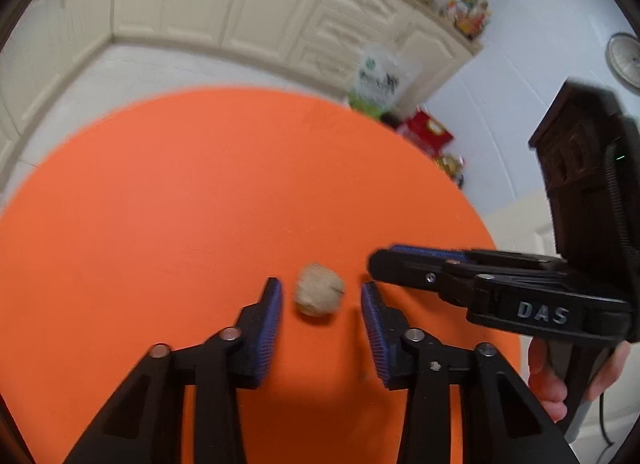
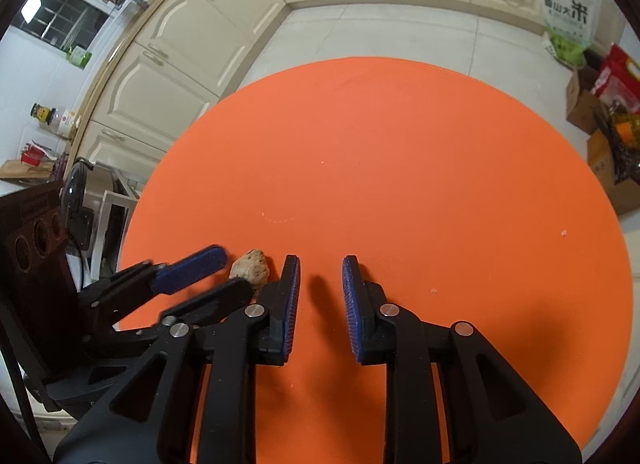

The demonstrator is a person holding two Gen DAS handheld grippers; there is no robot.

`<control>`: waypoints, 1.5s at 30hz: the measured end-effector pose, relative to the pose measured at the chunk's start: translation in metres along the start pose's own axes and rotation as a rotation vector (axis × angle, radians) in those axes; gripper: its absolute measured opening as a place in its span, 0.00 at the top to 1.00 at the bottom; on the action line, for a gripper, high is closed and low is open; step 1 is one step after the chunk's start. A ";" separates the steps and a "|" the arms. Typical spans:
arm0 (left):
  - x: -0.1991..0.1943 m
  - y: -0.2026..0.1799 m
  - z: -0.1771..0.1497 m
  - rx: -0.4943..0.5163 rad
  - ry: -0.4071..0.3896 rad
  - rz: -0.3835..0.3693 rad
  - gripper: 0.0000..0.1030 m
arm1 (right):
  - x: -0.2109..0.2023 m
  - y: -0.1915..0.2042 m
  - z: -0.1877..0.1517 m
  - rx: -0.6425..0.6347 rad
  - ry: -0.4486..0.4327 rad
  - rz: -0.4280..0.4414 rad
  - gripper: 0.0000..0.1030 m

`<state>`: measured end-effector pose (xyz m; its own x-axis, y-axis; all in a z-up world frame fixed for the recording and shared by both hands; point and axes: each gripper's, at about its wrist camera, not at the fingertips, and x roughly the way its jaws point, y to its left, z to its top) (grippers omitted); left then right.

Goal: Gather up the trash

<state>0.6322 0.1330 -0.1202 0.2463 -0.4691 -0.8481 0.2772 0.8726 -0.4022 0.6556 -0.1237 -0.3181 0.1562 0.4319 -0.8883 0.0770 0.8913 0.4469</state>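
Table: round orange top (image 1: 160, 204), bare over most of its face; a few pale crumbs (image 2: 563, 233) toward the right side in the right wrist view.
Trash: crumpled beige wad (image 1: 319, 294), lying on the table near its near edge, between the L fingers.
L gripper (image 1: 321, 296): jaws spread either side of the wad, gap visible both sides, pads not touching it. Blue pads (image 1: 269, 328) face inward.
R gripper (image 2: 321, 282): jaws apart w/ a narrow gap, nothing between them, only bare orange top. In the left wrist view it comes in from the right, tips just beside the L gripper's right finger.
Wad vs R gripper: just left of its left finger (image 2: 289, 296), outside the jaws.
Hand (image 1: 560, 376): wraps the R gripper's handle, off the table's right edge.
Edges: table rim curves close behind both grippers; far rim well apart from them, w/ open tabletop ahead.
Floor: pale tiles (image 2: 360, 32) beyond the far rim, free up to the cream cabinets (image 1: 240, 4).
Clutter: green-and-white bag (image 2: 568, 16) standing by the cabinets; red packet (image 2: 618, 80) and cardboard boxes (image 2: 584, 104) on the floor beside it, contents unclear.
Left of table: dark wooden cabinet (image 2: 32, 232) close by the rim.
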 end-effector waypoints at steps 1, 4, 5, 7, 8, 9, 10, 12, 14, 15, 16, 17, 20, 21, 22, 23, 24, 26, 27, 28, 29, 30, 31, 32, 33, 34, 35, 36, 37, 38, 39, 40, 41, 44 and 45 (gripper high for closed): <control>-0.001 -0.004 0.001 0.022 -0.010 0.017 0.81 | 0.001 0.001 0.000 0.002 0.001 0.005 0.78; 0.008 -0.012 -0.007 0.036 0.089 -0.099 0.80 | -0.003 -0.006 -0.003 0.023 0.005 0.026 0.78; 0.009 -0.015 -0.010 0.049 0.100 -0.108 0.80 | -0.007 -0.009 -0.005 0.036 -0.005 0.029 0.78; 0.005 -0.020 -0.017 0.078 0.087 -0.079 0.81 | -0.019 -0.019 -0.011 0.055 -0.033 0.016 0.78; 0.003 -0.023 -0.022 0.091 0.086 -0.069 0.81 | -0.026 -0.023 -0.015 0.064 -0.052 0.003 0.78; 0.000 -0.026 -0.029 0.103 0.102 -0.087 0.81 | -0.032 -0.026 -0.020 0.075 -0.070 -0.011 0.78; -0.002 -0.029 -0.035 0.111 0.124 -0.112 0.81 | -0.038 -0.031 -0.026 0.088 -0.085 -0.024 0.78; -0.010 -0.037 -0.047 0.125 0.147 -0.142 0.81 | -0.047 -0.039 -0.038 0.114 -0.090 -0.034 0.77; -0.023 -0.044 -0.064 0.157 0.144 -0.148 0.81 | -0.056 -0.045 -0.053 0.128 -0.094 -0.045 0.77; -0.031 -0.048 -0.072 0.167 0.137 -0.144 0.81 | -0.060 -0.046 -0.064 0.129 -0.092 -0.055 0.77; -0.038 -0.052 -0.078 0.179 0.135 -0.135 0.81 | -0.062 -0.045 -0.073 0.129 -0.088 -0.058 0.77; -0.044 -0.056 -0.087 0.195 0.134 -0.116 0.81 | -0.065 -0.045 -0.081 0.129 -0.085 -0.056 0.77; -0.056 -0.067 -0.118 0.220 0.140 -0.023 0.81 | -0.074 -0.036 -0.115 0.104 -0.083 -0.049 0.77; -0.060 -0.068 -0.131 0.215 0.151 0.002 0.81 | -0.075 -0.031 -0.127 0.090 -0.080 -0.050 0.77; -0.062 -0.068 -0.141 0.210 0.157 0.019 0.81 | -0.077 -0.026 -0.141 0.077 -0.070 -0.048 0.77; -0.066 -0.068 -0.155 0.205 0.164 0.038 0.81 | -0.079 -0.022 -0.154 0.067 -0.062 -0.041 0.77; -0.067 -0.070 -0.164 0.207 0.173 0.047 0.81 | -0.081 -0.018 -0.167 0.053 -0.055 -0.031 0.77; -0.071 -0.070 -0.181 0.192 0.187 0.075 0.80 | -0.085 -0.005 -0.192 0.030 -0.049 -0.024 0.76; -0.072 -0.072 -0.187 0.187 0.187 0.088 0.80 | -0.087 0.000 -0.203 0.022 -0.049 -0.026 0.72; -0.074 -0.077 -0.194 0.186 0.183 0.103 0.80 | -0.090 0.005 -0.215 0.017 -0.052 -0.027 0.69; -0.077 -0.079 -0.203 0.187 0.176 0.117 0.79 | -0.092 0.008 -0.225 0.012 -0.055 -0.031 0.62; -0.082 -0.080 -0.212 0.192 0.167 0.141 0.77 | -0.095 0.012 -0.233 0.005 -0.060 -0.042 0.56; -0.085 -0.082 -0.217 0.197 0.162 0.166 0.76 | -0.098 0.016 -0.243 -0.004 -0.072 -0.070 0.54; -0.090 -0.082 -0.224 0.202 0.153 0.184 0.76 | -0.101 0.018 -0.249 -0.007 -0.082 -0.090 0.50; -0.093 -0.087 -0.228 0.205 0.146 0.187 0.74 | -0.103 0.020 -0.255 -0.003 -0.089 -0.106 0.49; -0.096 -0.089 -0.231 0.203 0.138 0.191 0.73 | -0.105 0.022 -0.260 0.009 -0.096 -0.116 0.49; -0.103 -0.086 -0.237 0.197 0.123 0.192 0.68 | -0.106 0.026 -0.264 0.015 -0.098 -0.108 0.49; -0.108 -0.086 -0.241 0.194 0.113 0.192 0.62 | -0.106 0.029 -0.266 0.009 -0.095 -0.101 0.49; -0.115 -0.083 -0.249 0.189 0.100 0.194 0.59 | -0.105 0.037 -0.268 -0.005 -0.091 -0.098 0.49; -0.121 -0.080 -0.253 0.182 0.090 0.196 0.55 | -0.104 0.045 -0.268 -0.018 -0.092 -0.102 0.49; -0.127 -0.076 -0.258 0.172 0.076 0.196 0.55 | -0.102 0.050 -0.268 -0.028 -0.091 -0.104 0.49; -0.132 -0.072 -0.262 0.165 0.067 0.196 0.55 | -0.099 0.060 -0.267 -0.047 -0.081 -0.098 0.49; -0.140 -0.085 -0.269 0.154 0.056 0.195 0.55 | -0.095 0.067 -0.266 -0.057 -0.072 -0.091 0.49; -0.145 -0.092 -0.278 0.110 0.020 0.195 0.54 | -0.083 0.082 -0.256 -0.075 -0.044 -0.094 0.50; -0.145 -0.088 -0.280 0.098 0.011 0.198 0.54 | -0.079 0.085 -0.255 -0.078 -0.041 -0.105 0.50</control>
<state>0.3117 0.1628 -0.0585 0.2954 -0.2876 -0.9110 0.3134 0.9300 -0.1920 0.3989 -0.0465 -0.2372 0.1920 0.3306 -0.9240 0.0182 0.9402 0.3402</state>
